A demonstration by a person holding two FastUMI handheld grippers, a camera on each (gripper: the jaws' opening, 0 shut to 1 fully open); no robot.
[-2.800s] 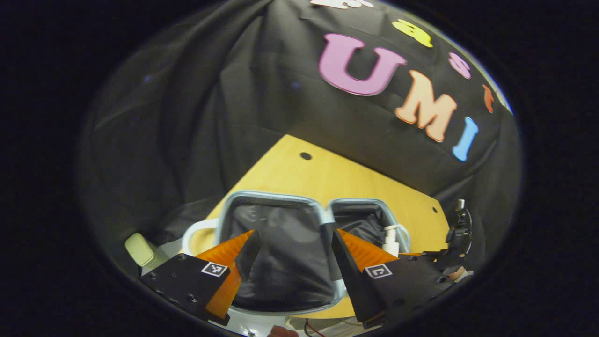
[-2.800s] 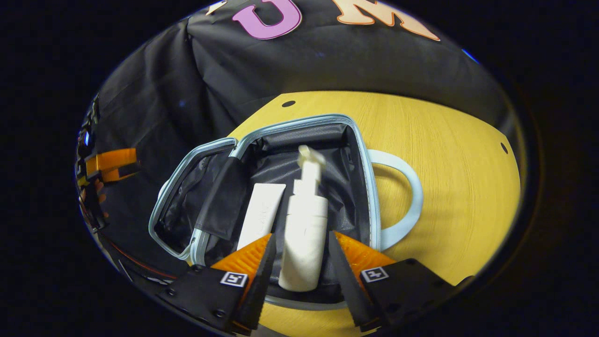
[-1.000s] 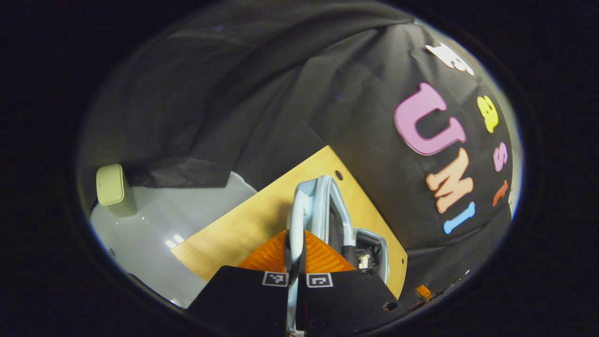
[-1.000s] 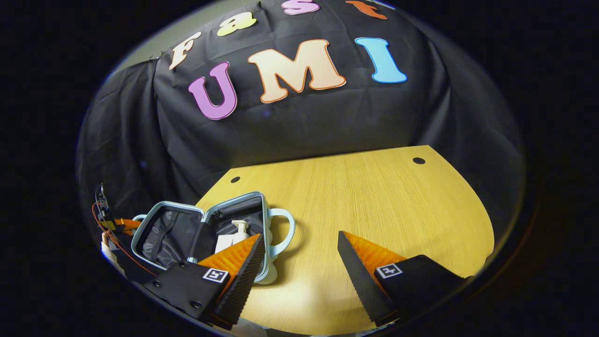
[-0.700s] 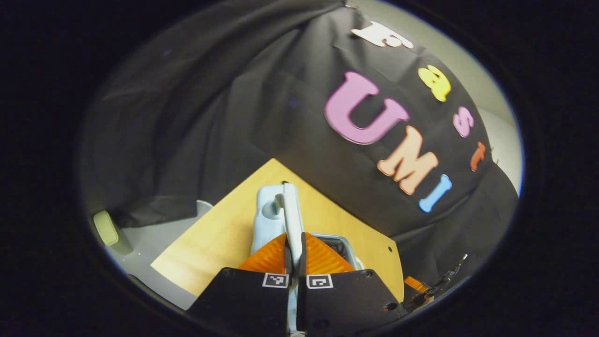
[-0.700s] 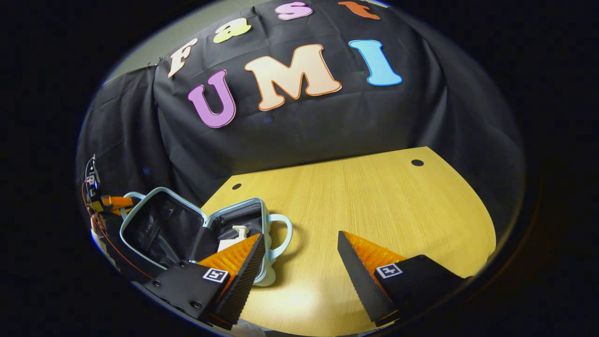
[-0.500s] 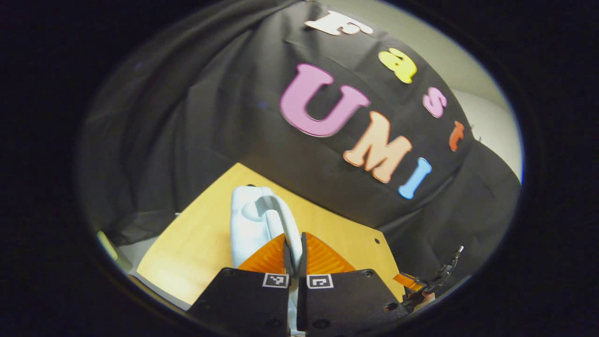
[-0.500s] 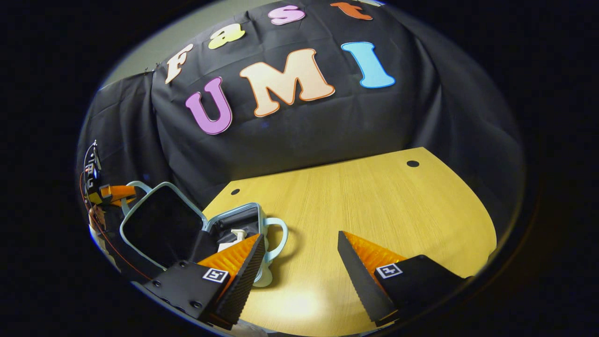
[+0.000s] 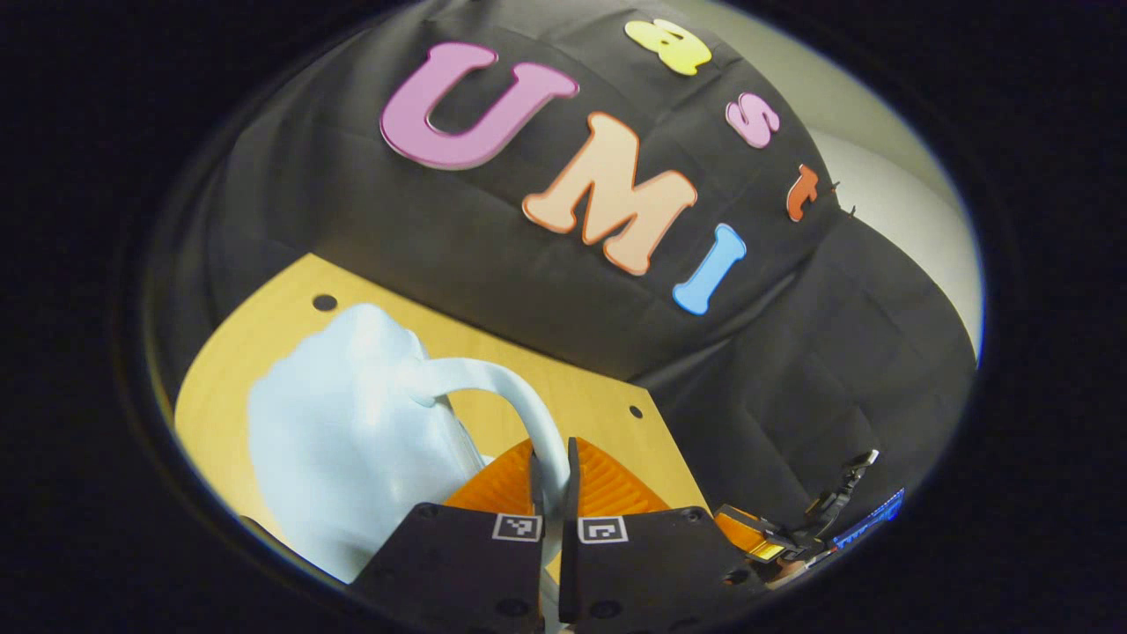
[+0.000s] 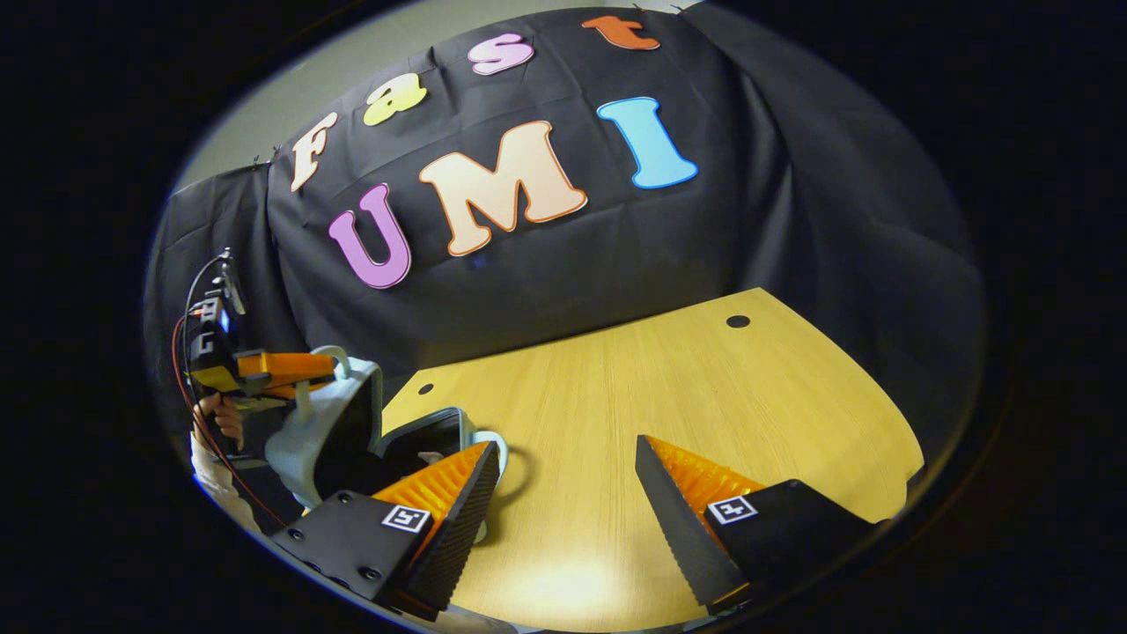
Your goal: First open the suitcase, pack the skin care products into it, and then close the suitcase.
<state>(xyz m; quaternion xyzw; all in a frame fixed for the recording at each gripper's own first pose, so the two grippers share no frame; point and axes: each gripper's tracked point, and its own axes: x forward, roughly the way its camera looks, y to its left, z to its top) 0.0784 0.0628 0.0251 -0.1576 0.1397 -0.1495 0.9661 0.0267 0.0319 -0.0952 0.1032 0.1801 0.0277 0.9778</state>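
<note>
Surface: wooden table with small round holes, seen across the lower middle of the right gripper view and at lower left of the left gripper view; black cloth wall behind it.
Suitcase: pale blue case at lower left of the left gripper view, its smooth outer shell facing the camera; in the right gripper view it sits at lower left, lid raised steeply over the base, dark lining visible between the two halves.
Handle: curved pale blue handle arcs from the shell down to the bottom centre of the left gripper view.
Left gripper: clenched on the handle, both fingers pressed against it; also seen at left edge of the right gripper view, held by a hand.
Right gripper: released, fingers spread wide above bare table, nothing between them; also seen at lower right of the left gripper view.
Skin care products: a pale item is glimpsed inside the base beside the right gripper's left finger; too hidden to identify.
Writing: small square black-and-white markers on the gripper bodies; no brand legible on the case.
</note>
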